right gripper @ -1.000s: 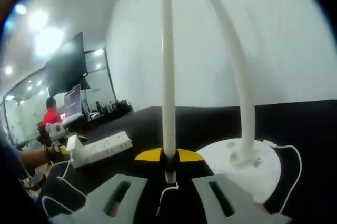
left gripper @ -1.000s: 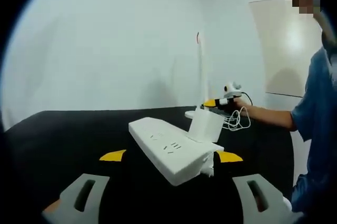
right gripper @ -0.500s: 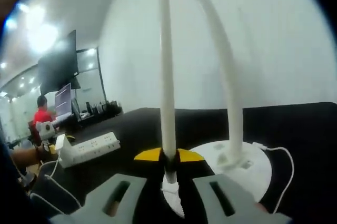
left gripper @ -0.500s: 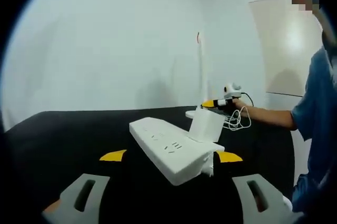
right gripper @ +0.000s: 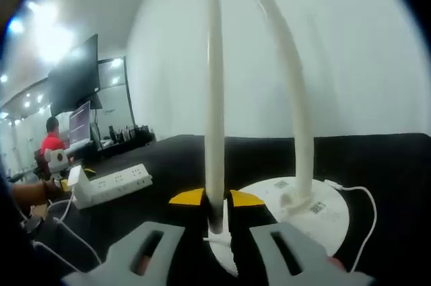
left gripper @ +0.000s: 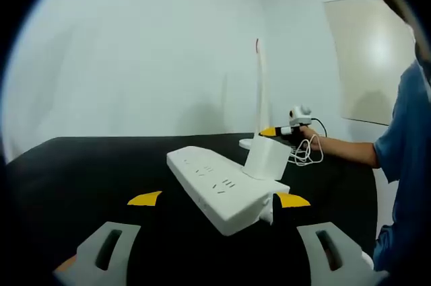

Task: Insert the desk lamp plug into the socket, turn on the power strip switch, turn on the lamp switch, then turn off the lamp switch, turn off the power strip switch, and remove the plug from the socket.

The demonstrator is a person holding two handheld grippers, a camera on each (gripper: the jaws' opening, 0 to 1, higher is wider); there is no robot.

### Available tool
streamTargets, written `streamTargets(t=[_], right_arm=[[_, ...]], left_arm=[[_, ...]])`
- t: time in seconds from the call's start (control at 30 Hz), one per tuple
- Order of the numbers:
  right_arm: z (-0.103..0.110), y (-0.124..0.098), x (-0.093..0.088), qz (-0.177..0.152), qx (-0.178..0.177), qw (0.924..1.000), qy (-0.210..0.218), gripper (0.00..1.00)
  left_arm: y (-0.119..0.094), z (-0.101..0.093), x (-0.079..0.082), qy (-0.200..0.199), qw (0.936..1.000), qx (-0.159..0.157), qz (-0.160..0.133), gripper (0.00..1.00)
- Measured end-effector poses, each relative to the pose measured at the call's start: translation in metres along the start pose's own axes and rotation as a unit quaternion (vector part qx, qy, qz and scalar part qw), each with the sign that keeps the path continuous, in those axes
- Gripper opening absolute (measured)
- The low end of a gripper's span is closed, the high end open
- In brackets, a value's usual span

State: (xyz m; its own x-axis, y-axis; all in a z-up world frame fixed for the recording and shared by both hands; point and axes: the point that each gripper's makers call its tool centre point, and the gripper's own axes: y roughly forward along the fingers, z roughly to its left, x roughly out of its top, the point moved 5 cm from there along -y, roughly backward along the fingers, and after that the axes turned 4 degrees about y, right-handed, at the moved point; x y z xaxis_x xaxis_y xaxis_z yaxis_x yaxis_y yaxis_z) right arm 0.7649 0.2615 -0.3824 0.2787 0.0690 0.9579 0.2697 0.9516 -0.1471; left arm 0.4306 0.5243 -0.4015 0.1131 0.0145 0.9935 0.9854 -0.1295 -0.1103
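Black table (left gripper: 74, 165), one power strip (left gripper: 222, 190) with one plug (left gripper: 266, 159), one lamp (right gripper: 296, 131), both hand-held grippers' jaws apart.

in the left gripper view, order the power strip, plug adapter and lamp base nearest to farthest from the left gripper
1. White power strip, just ahead, centre.
2. White square plug adapter, seated at the strip's far right end.
3. White round desk lamp base, behind the adapter, near the other gripper.

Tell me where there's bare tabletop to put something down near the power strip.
Free: the black table left of the power strip, back to the wall. Also between strip and lamp base in the right gripper view. Crowded: around the plug, white cord and right tool.
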Motion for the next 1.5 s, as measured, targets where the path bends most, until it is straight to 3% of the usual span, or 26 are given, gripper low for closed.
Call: streamTargets(t=[0.67,0.87,1.0,1.5], right_arm=[[0.000,0.000,0.005,-0.010,0.005,0.9999,0.004,0.15],[0.001,-0.004,0.013,-0.031,0.021,0.9987,0.036,0.12],[-0.001,-0.004,0.014,-0.026,0.011,0.9996,0.009,0.11],[-0.012,-0.002,0.013,-0.037,-0.008,0.9993,-0.006,0.12]], left_arm=[[0.001,0.003,-0.004,-0.002,0.9999,0.001,0.014,0.62],[0.001,0.002,-0.003,-0.001,0.9999,0.002,0.014,0.61],[0.001,0.003,-0.003,-0.001,0.9999,0.003,0.013,0.61],[0.002,0.003,-0.003,0.001,0.9999,0.004,0.014,0.61]])
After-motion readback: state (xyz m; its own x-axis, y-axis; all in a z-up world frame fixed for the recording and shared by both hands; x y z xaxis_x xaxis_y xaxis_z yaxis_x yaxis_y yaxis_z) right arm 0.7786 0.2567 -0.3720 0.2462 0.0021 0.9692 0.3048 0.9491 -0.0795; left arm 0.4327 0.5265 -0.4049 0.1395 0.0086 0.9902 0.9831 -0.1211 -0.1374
